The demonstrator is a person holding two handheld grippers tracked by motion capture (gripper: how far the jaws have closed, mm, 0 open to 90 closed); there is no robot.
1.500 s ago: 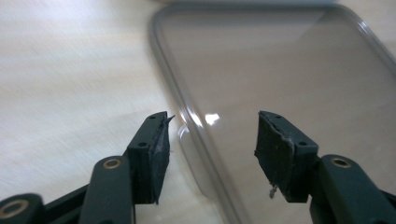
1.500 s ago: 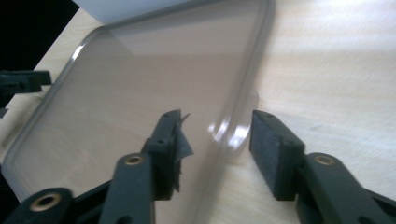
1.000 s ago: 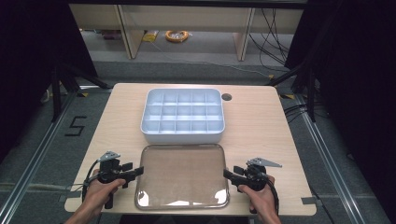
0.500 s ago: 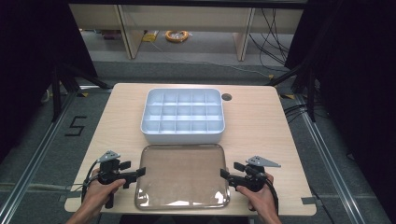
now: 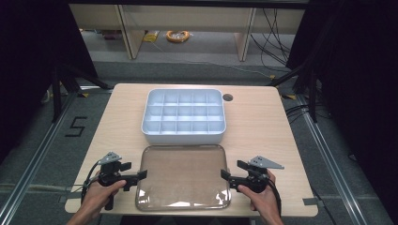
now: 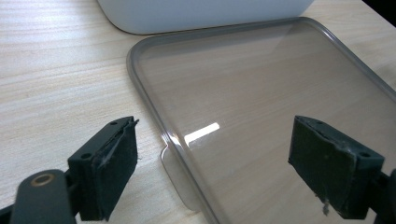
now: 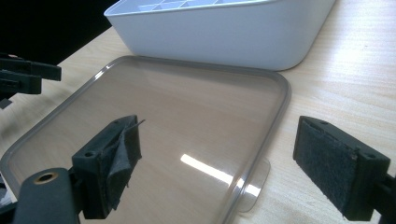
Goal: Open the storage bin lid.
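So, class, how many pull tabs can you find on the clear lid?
2. One tab sticks out from the clear lid on its left edge, between the left gripper's fingers; the other tab sits on the right edge by the right gripper.

Compartment box [image 6: 205, 14] cut off by top edge in left gripper view; lid [image 6: 261, 116] corner nearest the box runs off right.

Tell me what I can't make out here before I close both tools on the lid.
- Divided white box: the left gripper view cuts it off at the top edge, so its compartments are out of frame.
- Clear lid, near edge: the left gripper view crops it at the bottom.
- Lid's small side tab: too small to see in the high view.
- Left tool and right tool: open astride the lid's rims; whether the pads touch it is unclear.
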